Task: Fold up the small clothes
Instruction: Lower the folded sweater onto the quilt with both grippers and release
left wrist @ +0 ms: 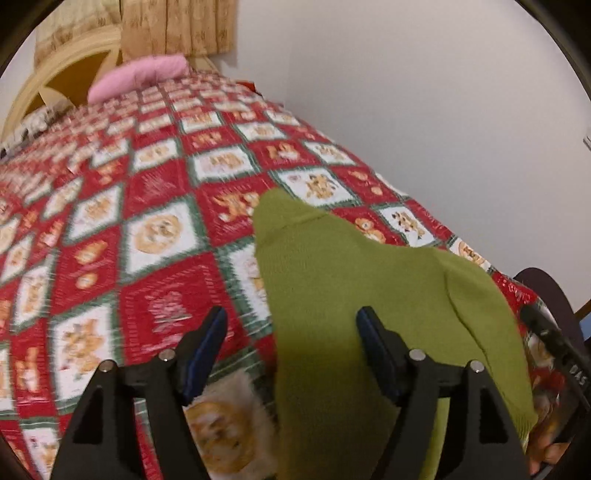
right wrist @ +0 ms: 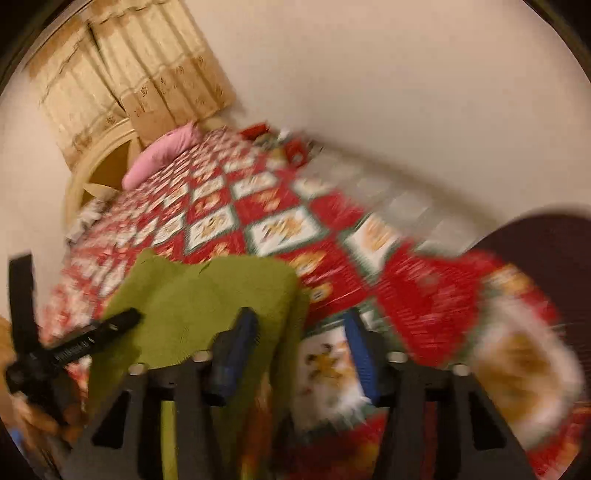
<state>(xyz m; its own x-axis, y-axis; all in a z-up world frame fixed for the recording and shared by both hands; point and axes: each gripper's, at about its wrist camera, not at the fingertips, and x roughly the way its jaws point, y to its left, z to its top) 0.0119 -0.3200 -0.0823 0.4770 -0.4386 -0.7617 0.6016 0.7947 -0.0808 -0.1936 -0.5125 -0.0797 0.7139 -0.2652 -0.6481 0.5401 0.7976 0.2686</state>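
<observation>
**Q:** How do the two hand-held grippers stand?

**A:** My left gripper [left wrist: 291, 325] has its jaws spread wide, blue pads facing each other, with nothing between them. Its right-hand finger overlaps the green knit garment [left wrist: 354, 280]; the left-hand finger stands over bare quilt. My right gripper [right wrist: 299, 332] is likewise spread and holds nothing. Its left-hand pad overlaps the garment's edge, its right-hand pad stands over quilt. Whether any pad touches the cloth I cannot tell; the right wrist view is blurred.

**Q:** Where is the garment?

**A:** The green knit garment [right wrist: 199, 295] lies spread on the quilt near the bed's near edge, between my two grippers. In the left wrist view a narrow part points away up the bed, and a seam curves down its right side.

**Q:** What surrounds it?

**A:** A quilt [left wrist: 122, 229] of red and white squares with teddy-bear prints and green borders covers the bed. At the far end lie a pink pillow [left wrist: 140, 75] and a cream arched headboard [left wrist: 70, 62], with a beige patterned curtain [left wrist: 177, 26] behind. A plain white wall [left wrist: 424, 110] runs along the bed's right side.
</observation>
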